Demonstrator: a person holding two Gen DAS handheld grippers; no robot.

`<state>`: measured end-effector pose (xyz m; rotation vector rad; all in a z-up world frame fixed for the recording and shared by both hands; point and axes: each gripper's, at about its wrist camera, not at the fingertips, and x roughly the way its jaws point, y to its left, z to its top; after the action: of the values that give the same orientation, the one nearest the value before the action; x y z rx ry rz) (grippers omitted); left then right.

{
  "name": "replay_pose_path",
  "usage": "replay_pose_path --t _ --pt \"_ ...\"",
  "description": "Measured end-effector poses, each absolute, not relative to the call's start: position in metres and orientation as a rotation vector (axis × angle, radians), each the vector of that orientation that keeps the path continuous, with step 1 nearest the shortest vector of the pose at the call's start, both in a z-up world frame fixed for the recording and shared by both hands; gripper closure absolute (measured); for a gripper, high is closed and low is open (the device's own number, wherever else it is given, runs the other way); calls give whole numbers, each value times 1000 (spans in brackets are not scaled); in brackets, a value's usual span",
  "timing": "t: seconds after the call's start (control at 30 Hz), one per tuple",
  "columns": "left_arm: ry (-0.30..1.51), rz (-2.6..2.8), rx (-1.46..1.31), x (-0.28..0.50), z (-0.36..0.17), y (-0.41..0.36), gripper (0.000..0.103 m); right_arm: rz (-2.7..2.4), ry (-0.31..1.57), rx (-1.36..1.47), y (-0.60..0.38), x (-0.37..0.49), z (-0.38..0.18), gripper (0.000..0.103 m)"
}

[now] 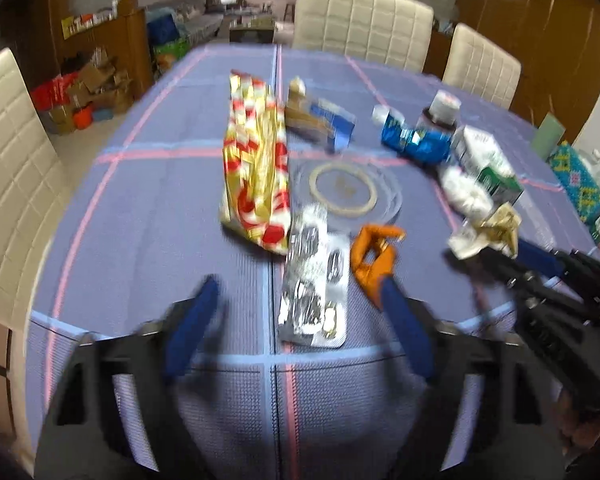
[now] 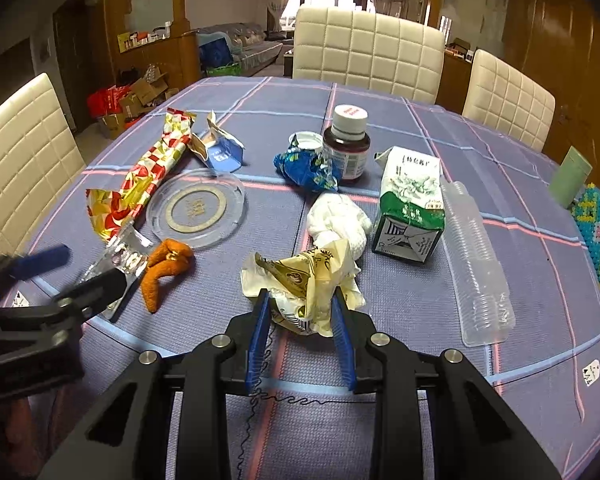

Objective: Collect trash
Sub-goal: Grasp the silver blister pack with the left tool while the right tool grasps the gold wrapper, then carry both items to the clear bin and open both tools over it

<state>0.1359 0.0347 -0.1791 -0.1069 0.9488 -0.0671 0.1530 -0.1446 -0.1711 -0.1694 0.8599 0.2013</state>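
My right gripper [image 2: 300,300] is shut on a crumpled cream and gold wrapper [image 2: 304,276], held just above the table; it also shows in the left wrist view [image 1: 488,232]. My left gripper [image 1: 296,292] is open, with its jaws on either side of a silver blister pack [image 1: 314,284]. An orange peel [image 1: 374,260] lies beside its right finger. A red and gold wrapper [image 1: 256,168], a blue crumpled wrapper [image 2: 306,166], a torn blue carton [image 2: 220,152], a white tissue wad [image 2: 338,216] and a green milk carton [image 2: 410,204] lie around.
A clear plastic lid [image 2: 196,208] lies mid-table. A dark medicine bottle [image 2: 348,144] stands behind the blue wrapper. A clear ribbed tray [image 2: 476,264] lies at right, a beaded box [image 2: 596,236] at the far right edge. Cream chairs [image 2: 364,44] ring the table.
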Motion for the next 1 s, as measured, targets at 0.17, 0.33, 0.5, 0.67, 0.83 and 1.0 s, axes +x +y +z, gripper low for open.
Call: replay_pose_path --t 0.17,0.33,0.5,0.67,0.83,1.0 --pt "945 -68 -36 131 -184 27 74 210 870 -172 -141 155 -175 74" --pt "914 -72 -47 126 -179 30 76 208 855 -182 -139 151 -171 74" --pt "877 -73 -52 118 -164 38 76 213 835 -191 -134 143 -163 74" --pt "840 -61 -61 101 -150 48 76 245 810 -210 -119 133 -151 74" --pt "807 -4 -79 86 -141 74 76 312 771 -250 -86 123 -137 74" --pt "789 81 -105 76 -136 112 76 424 743 -317 -33 121 -131 74"
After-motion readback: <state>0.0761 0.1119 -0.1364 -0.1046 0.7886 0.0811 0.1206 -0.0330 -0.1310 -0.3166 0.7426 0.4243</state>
